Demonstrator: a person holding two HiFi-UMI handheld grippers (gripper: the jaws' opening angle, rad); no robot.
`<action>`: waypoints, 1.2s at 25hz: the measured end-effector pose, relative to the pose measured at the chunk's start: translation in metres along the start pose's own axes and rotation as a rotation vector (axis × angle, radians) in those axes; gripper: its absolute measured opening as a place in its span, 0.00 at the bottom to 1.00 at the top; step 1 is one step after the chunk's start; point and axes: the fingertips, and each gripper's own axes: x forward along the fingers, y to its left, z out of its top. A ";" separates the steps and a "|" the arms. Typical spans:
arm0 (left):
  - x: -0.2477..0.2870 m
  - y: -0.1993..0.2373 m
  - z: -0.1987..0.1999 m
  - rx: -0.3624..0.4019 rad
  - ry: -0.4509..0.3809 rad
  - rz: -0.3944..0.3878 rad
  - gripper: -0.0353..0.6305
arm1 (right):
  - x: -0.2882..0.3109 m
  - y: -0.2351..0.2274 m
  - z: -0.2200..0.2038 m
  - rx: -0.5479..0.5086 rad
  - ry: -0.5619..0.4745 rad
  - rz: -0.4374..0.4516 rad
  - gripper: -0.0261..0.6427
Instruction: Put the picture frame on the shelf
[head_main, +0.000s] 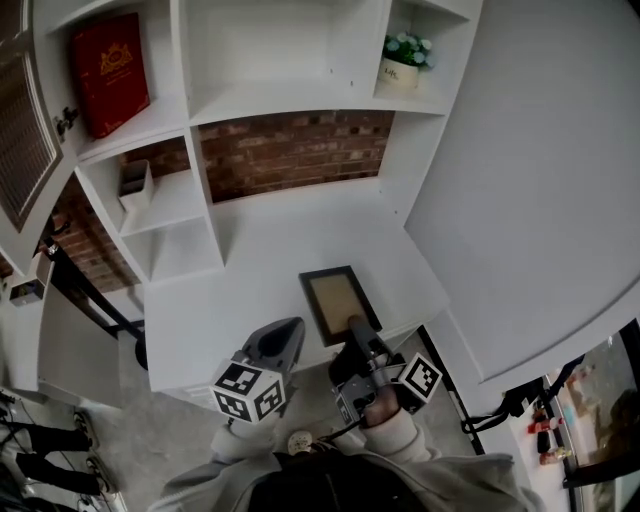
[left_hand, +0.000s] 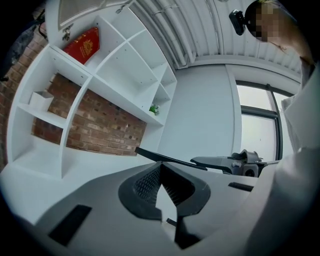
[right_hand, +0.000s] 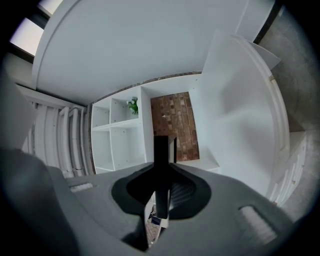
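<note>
Right gripper (right_hand: 161, 192) is clamped on the picture frame (right_hand: 161, 160). In the right gripper view the frame's dark edge stands straight up between the two pads, pinched tight at one end.

Left gripper (left_hand: 159, 167) has its jaws pressed together at the tips with nothing between them. It sits just beside its partner at the bottom centre of the head view.

Out from the jaws, the frame lies nearly flat, dark border around a tan middle. It hovers over the near part of the white desk top (head_main: 270, 250), just below centre of the head view. Whether it touches the desk I cannot tell.

Beyond it, the white shelf unit (head_main: 190, 110) fills the upper half of that view, with a brick wall (head_main: 290, 150) behind the open middle.

This reads as the carry step: frame gripped, not yet on the shelf. Next it likely needs lifting up and forward into a free compartment, tipped to stand, with the empty gripper ready to steady it.

Counting up: one frame, two grippers, one red book (head_main: 108, 72) at upper left, one potted plant (head_main: 405, 55) at upper right, one small white box (head_main: 135, 185) at left.
</note>
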 end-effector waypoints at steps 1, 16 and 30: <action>0.004 0.004 0.003 0.002 -0.003 -0.001 0.06 | 0.007 0.002 0.001 -0.001 0.001 0.003 0.11; 0.058 0.036 0.078 0.103 -0.070 -0.003 0.06 | 0.096 0.066 0.041 -0.075 -0.001 0.109 0.11; 0.145 0.080 0.164 0.161 -0.093 -0.002 0.06 | 0.212 0.136 0.082 -0.110 0.067 0.181 0.11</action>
